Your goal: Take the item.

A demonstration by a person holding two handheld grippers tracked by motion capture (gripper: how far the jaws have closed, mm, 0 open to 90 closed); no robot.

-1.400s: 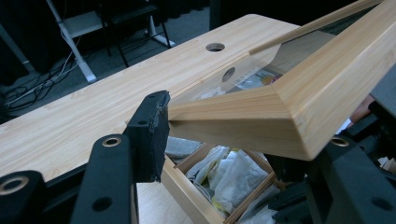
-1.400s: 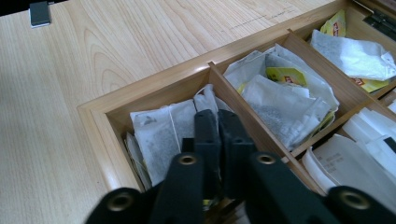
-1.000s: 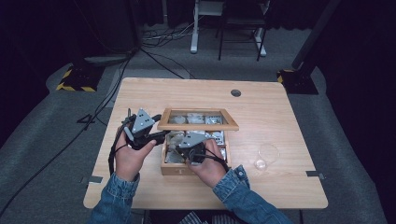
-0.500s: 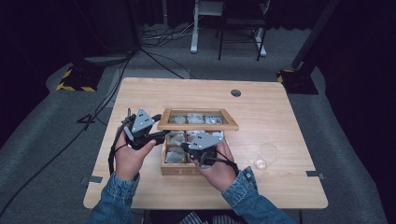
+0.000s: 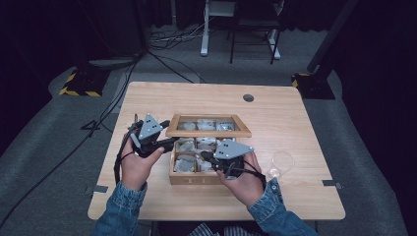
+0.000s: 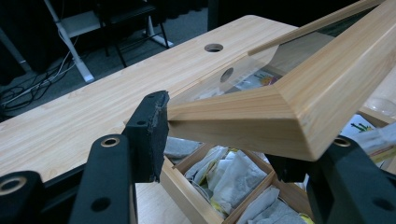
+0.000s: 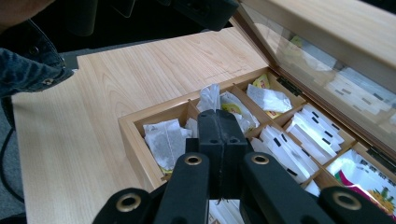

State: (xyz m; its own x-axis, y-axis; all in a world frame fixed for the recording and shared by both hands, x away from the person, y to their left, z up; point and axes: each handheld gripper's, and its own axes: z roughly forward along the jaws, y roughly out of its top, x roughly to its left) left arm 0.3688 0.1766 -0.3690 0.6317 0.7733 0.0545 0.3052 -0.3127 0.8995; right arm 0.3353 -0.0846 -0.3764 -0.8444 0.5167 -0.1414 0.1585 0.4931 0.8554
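At the box's nine o'clock, the left gripper [image 5: 167, 143] clamps a corner of the glass-paned lid [image 5: 208, 126], propping it up. The wooden box [image 5: 195, 178] sits mid-bench [image 5: 295, 113]. At five o'clock, the right gripper [image 5: 205, 156] pinches a tea bag [image 7: 209, 98], jaws together.

left gripper [image 5: 164, 143] — fingers apart, raised | right gripper [image 5: 206, 157] — fingers pressed together, pointing down-left
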